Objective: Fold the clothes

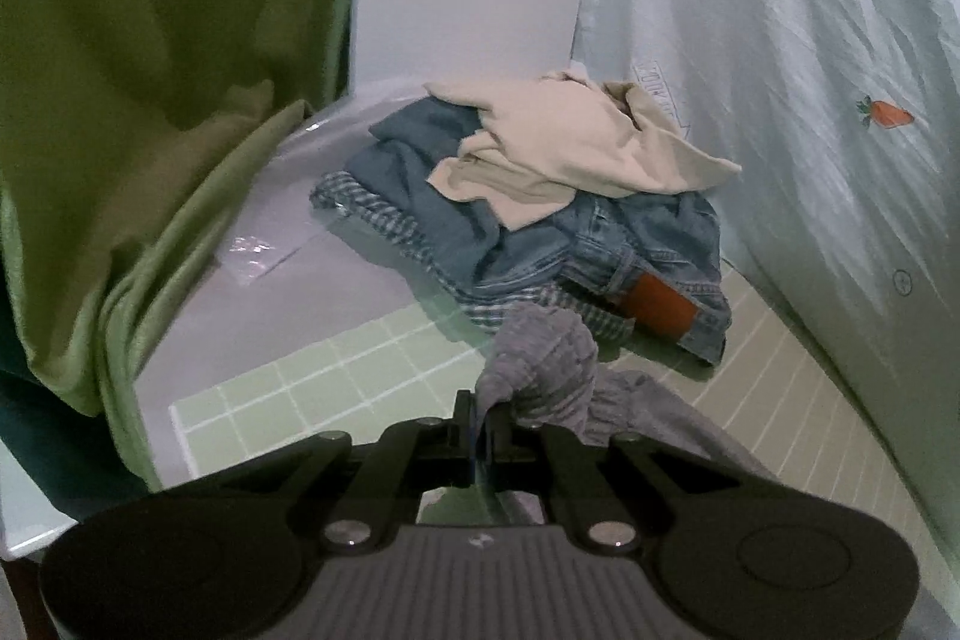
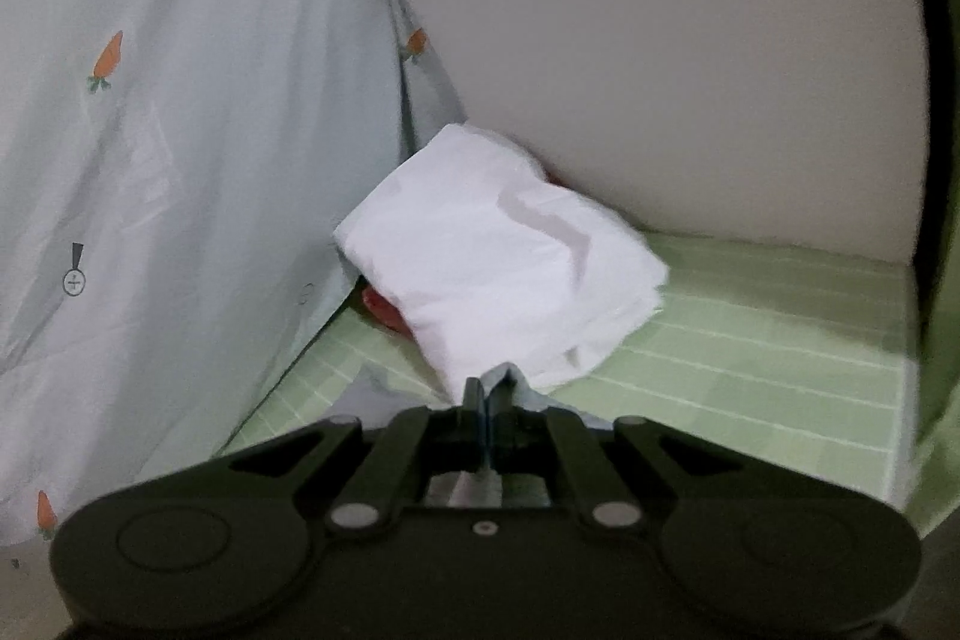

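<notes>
Grey ribbed garment (image 1: 543, 370) being pinched by left gripper (image 1: 480, 415), jaws shut tight on its bunched edge; rest of cloth trailing down-right onto green grid mat (image 1: 312, 388). Right gripper (image 2: 483, 394) clamping pale grey-blue fabric edge (image 2: 510, 379) likewise, probably same garment, can't confirm. Long axis judged running gripper to gripper. Unfolded pile (jeans (image 1: 606, 244), beige top (image 1: 558, 148)) lying toward far edge of mat, ahead of left gripper. White folded item (image 2: 498, 256) sitting toward far edge of mat, ahead of right gripper.
</notes>
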The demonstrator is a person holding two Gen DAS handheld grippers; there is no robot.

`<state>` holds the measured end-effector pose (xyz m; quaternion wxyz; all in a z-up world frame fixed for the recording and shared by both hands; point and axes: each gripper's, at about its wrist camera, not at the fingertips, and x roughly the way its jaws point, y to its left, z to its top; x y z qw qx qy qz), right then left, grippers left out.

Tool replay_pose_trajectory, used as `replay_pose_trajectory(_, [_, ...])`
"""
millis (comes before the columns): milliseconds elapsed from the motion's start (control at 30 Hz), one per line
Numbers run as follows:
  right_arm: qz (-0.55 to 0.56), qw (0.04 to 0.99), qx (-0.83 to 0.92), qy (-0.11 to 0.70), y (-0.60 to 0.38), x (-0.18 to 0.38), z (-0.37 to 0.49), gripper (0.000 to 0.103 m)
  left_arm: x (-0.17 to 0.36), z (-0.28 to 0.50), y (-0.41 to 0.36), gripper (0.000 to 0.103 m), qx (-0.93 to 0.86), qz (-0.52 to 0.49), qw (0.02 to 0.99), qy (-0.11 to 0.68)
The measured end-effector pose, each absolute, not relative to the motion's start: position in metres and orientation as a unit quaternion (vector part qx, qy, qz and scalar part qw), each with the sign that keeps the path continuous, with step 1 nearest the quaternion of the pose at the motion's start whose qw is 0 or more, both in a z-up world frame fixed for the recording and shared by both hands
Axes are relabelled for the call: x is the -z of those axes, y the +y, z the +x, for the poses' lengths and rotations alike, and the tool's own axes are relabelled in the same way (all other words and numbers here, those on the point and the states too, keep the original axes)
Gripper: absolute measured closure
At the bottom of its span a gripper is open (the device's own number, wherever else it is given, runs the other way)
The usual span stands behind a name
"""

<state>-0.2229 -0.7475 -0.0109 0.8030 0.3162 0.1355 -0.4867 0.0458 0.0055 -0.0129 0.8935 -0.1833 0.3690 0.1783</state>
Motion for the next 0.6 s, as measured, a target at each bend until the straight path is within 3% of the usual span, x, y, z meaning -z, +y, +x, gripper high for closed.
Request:
replay_pose_trajectory(300, [0.290, 0.802, 0.482, 0.200, -0.798, 0.028, -0.096, 0.102, 0.035, 0.133, -0.022, 0.099, -0.192, -0.200, 0.883, 0.380])
replay_pose_trajectory(367, [0.290, 0.812, 0.465, 0.199, -0.815, 0.036, -0.051, 0.101, 0.045, 0.165, -0.029, 0.088, -0.188, -0.222, 0.876, 0.384])
replay_pose_trajectory(400, [0.287, 0.822, 0.453, 0.193, -0.821, 0.040, -0.030, 0.092, 0.051, 0.180, -0.034, 0.081, -0.185, -0.233, 0.872, 0.390])
replay_pose_trajectory(433, [0.272, 0.827, 0.448, 0.204, -0.825, 0.043, -0.007, 0.062, 0.055, 0.189, -0.041, 0.065, -0.186, -0.236, 0.868, 0.396])
replay_pose_trajectory(467, [0.254, 0.823, 0.453, 0.230, -0.825, 0.045, 0.009, 0.044, 0.056, 0.193, -0.047, 0.047, -0.186, -0.232, 0.867, 0.400])
replay_pose_trajectory(500, [0.238, 0.818, 0.461, 0.248, -0.821, 0.048, 0.018, 0.027, 0.058, 0.194, -0.053, 0.038, -0.185, -0.225, 0.868, 0.401])
replay_pose_trajectory(533, [0.221, 0.816, 0.469, 0.257, -0.811, 0.052, 0.018, 0.026, 0.059, 0.187, -0.059, 0.022, -0.182, -0.212, 0.874, 0.397])
replay_pose_trajectory(567, [0.211, 0.816, 0.467, 0.267, -0.801, 0.060, 0.013, 0.026, 0.060, 0.181, -0.064, 0.015, -0.179, -0.199, 0.880, 0.393])
replay_pose_trajectory(600, [0.203, 0.817, 0.462, 0.279, -0.792, 0.068, 0.007, 0.024, 0.061, 0.175, -0.070, 0.015, -0.176, -0.187, 0.885, 0.389])
